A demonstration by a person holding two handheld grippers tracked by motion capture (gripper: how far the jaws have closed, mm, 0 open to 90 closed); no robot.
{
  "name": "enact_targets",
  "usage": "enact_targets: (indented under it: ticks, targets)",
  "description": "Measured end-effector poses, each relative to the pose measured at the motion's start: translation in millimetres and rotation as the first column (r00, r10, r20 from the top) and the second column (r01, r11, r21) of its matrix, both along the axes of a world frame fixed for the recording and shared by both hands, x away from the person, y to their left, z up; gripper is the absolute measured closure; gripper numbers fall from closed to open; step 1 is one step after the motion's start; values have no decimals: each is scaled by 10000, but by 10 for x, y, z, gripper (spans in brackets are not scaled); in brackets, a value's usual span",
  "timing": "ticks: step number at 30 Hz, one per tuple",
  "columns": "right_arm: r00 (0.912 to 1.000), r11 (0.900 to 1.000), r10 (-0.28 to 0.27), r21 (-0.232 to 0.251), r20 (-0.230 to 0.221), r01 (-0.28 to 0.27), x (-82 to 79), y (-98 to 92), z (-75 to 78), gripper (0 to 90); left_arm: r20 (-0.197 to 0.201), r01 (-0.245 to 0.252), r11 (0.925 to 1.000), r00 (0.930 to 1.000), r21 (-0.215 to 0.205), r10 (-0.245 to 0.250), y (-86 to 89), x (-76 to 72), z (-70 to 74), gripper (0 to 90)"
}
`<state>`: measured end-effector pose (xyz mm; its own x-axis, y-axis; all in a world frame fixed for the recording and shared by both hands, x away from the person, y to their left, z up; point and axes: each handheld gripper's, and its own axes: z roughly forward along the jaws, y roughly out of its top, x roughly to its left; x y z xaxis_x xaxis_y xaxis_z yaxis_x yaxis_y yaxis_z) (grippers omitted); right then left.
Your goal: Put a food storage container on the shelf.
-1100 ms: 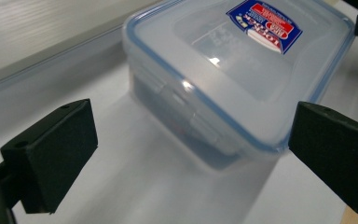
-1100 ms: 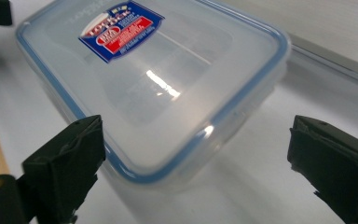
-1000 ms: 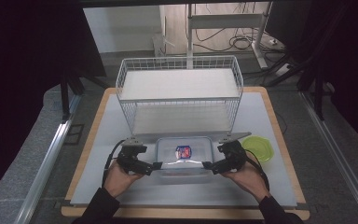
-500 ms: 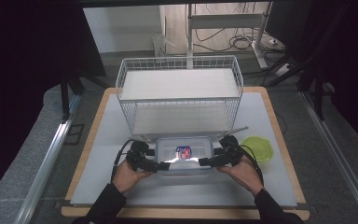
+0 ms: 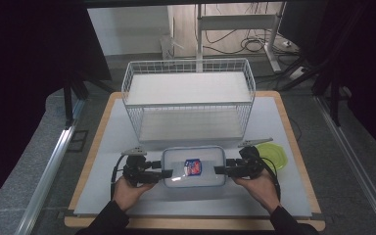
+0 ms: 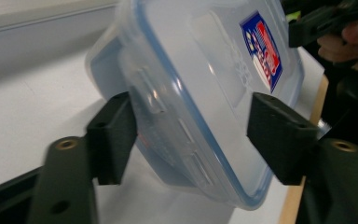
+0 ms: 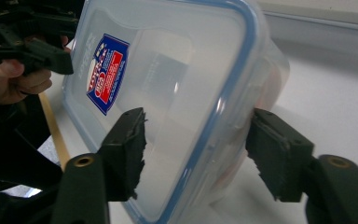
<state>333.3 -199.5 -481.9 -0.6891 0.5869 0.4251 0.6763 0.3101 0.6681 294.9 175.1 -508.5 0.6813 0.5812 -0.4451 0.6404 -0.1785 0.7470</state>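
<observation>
A clear plastic container [image 5: 193, 166] with a blue-rimmed lid and a red and blue label lies on the white mat in front of the wire rack. My left gripper [image 5: 169, 174] is at its left end and my right gripper [image 5: 218, 170] at its right end. In the left gripper view the jaws [image 6: 186, 135] have just been closing and sit one on the lid, one against the side of the container [image 6: 205, 70]. In the right gripper view the jaws [image 7: 196, 144] have also just been closing and clamp the container's [image 7: 168, 70] rim the same way.
A white two-tier wire rack [image 5: 188, 98] stands just behind the container. A green round lid [image 5: 276, 155] lies on the mat by my right hand. The wooden table edge runs close under both wrists.
Both pairs of jaws have narrowed onto the ends of the container. The hands stay at about the same spots beside it.
</observation>
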Motion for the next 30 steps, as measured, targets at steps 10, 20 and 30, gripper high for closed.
enact_targets:
  ticks: [10,20,30]
  targets:
    - [9986,9980,-113,616,-512,145,-34,-92,-7,492,-70,-362,9990,9993,-278,360,6,-103,4,449]
    - [9986,9975,-245,656,-459,275,-75,-94,-10,499,-3,-659,9974,9978,-294,659,-22,-143,21,457]
    - [9986,9950,-523,854,36,518,-117,-92,38,534,131,-859,9959,9962,-289,863,-13,-128,71,481]
